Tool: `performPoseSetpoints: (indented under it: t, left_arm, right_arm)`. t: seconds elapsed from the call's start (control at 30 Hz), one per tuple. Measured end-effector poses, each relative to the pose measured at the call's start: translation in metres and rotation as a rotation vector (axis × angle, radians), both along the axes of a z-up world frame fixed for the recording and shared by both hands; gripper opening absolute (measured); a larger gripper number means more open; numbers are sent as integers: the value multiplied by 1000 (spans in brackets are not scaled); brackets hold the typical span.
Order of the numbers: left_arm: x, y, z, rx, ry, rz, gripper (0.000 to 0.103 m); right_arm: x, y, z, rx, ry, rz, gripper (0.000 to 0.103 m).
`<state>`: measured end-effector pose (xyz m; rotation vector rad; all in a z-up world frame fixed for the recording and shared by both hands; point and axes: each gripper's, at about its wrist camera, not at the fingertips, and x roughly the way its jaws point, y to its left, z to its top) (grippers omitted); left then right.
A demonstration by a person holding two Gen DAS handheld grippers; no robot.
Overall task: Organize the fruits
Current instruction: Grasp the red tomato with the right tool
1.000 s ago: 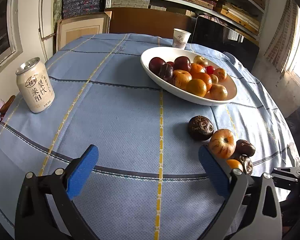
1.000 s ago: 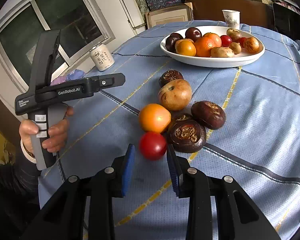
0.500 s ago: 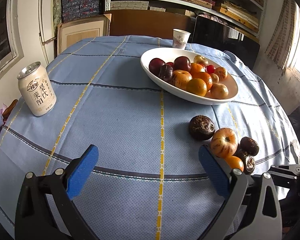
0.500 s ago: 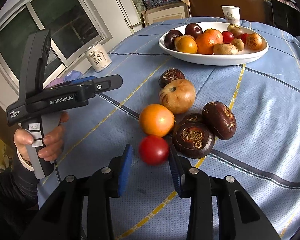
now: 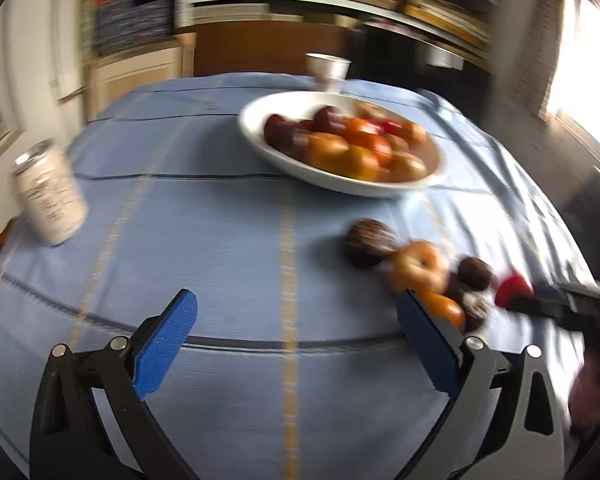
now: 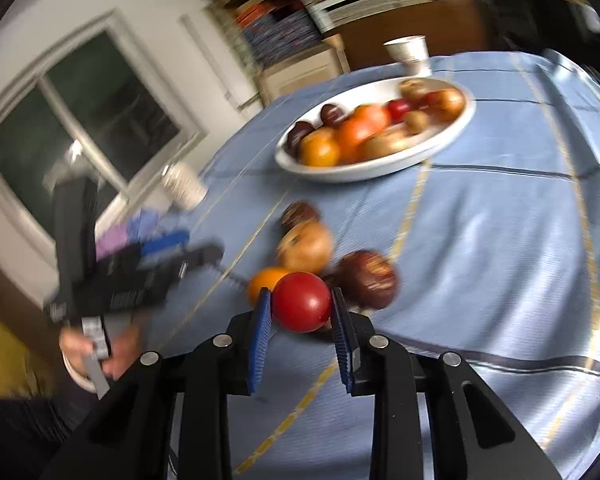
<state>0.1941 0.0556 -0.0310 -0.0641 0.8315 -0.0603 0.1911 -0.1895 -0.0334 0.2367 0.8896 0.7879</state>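
My right gripper [image 6: 300,296] has its jaws closing, and both blue pads press on a small red fruit [image 6: 302,304] held just above the blue tablecloth. Behind it lie loose fruits: an orange one [image 6: 266,280], a pale round one [image 6: 306,246] and two dark brown ones [image 6: 368,278]. A white bowl [image 6: 380,170] full of mixed fruit stands farther back. In the blurred left wrist view my left gripper [image 5: 296,304] is open over bare cloth, with the loose fruits to its right, where the red fruit [image 5: 514,290] also shows.
A white drink can [image 5: 50,196] stands at the table's left edge and a paper cup [image 5: 326,70] behind the bowl [image 5: 256,136]. A hand [image 6: 112,356] holds the left gripper left of the fruit. Shelves and a window surround the round table.
The right jaws have come together on the red fruit and lifted it off the cloth. Both views have rolled and are blurred; the left gripper stays open.
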Motion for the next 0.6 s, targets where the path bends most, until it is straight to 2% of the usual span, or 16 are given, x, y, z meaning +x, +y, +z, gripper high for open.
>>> performPoseSetpoints:
  t: [0.07,0.17,0.27,0.4,0.43,0.5,0.6]
  left_arm:
    - [-4,-16,0,16,-3,-100,98]
    - [-15,-41,2,91,-46,-211,97]
    - [-21,-55,3,104,-59,-283,79]
    - [-18,-60,-2,94,-23,-313,55]
    - [-17,-60,-3,88,-15,-317,53]
    - [-12,-62,-7,76,10,-330,44]
    - [-8,-67,-11,84,31,-347,42]
  right_arm:
    - [6,-10,-1,21,19,-44,30]
    - [11,-17,-2,34,39,-77,30]
    - [15,-19,-6,22,51,-93,30]
    - [15,-18,-8,16,63,-100,30]
    - [15,-17,-8,14,60,-101,30]
    - [13,-17,-7,6,49,-103,30]
    - [12,-15,-6,-3,39,-97,30]
